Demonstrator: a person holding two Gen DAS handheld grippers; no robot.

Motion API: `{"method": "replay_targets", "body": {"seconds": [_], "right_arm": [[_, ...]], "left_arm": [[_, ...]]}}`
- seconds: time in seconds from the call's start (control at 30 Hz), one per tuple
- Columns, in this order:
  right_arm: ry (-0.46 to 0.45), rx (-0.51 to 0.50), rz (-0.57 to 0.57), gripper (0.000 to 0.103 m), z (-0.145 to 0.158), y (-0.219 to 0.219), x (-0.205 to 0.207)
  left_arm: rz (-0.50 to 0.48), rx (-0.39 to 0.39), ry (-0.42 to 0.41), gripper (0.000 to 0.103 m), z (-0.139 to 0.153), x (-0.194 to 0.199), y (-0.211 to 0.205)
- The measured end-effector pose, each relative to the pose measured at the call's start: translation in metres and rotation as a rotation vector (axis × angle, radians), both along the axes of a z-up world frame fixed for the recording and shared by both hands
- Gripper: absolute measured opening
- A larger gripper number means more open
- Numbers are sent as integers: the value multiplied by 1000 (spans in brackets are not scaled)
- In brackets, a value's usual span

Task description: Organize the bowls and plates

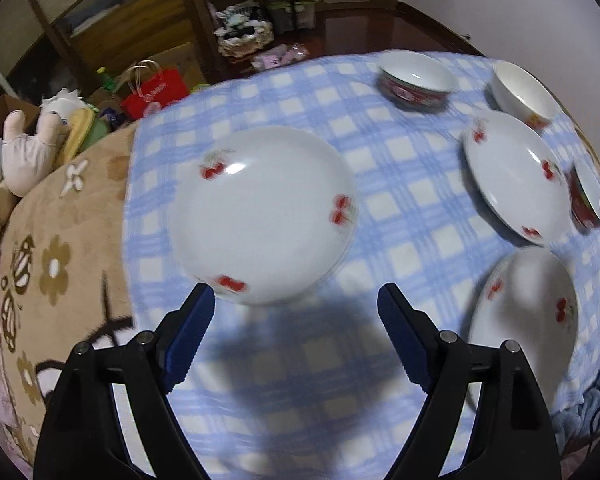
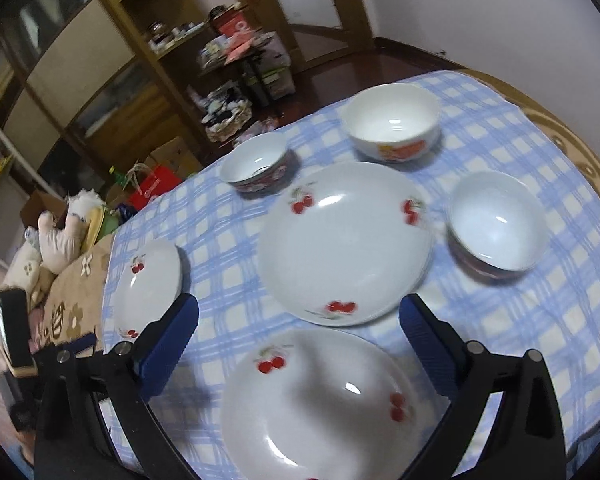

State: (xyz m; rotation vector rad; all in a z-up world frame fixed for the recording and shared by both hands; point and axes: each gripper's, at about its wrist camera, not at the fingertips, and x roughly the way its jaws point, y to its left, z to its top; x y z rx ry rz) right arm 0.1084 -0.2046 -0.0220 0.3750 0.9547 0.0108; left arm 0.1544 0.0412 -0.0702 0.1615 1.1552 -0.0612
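Note:
Three white plates with red cherries lie on the blue checked cloth (image 1: 380,184). In the left wrist view my left gripper (image 1: 296,300) is open and holds nothing, just short of the left plate (image 1: 260,212). The middle plate (image 1: 516,176) and the near plate (image 1: 528,320) are to its right. In the right wrist view my right gripper (image 2: 300,308) stands wide open above the near plate (image 2: 320,404), pads clear of it. Past it lie the middle plate (image 2: 344,240) and the left plate (image 2: 148,284). Behind are a red-patterned bowl (image 2: 256,164), a white bowl (image 2: 392,120) and a dark-sided bowl (image 2: 496,220).
The cloth covers a surface with a tan flowered blanket (image 1: 60,264) at its left edge. Plush toys (image 1: 32,148) sit beyond that. A red bag (image 1: 156,92) and cluttered shelves (image 2: 236,80) stand on the floor behind. A wall is at the right.

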Motion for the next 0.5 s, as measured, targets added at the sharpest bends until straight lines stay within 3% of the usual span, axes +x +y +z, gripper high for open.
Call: {"method": "replay_targets", "body": {"seconds": [0.2,0.5], "right_arm": [[1,-44,59,103,-5,38,30],[44,-57,120,103,-25,81,72]], "left_arm": [[74,-48,46,83,-3,32,46],[154,-71,42,82,-21,60,94]]}}
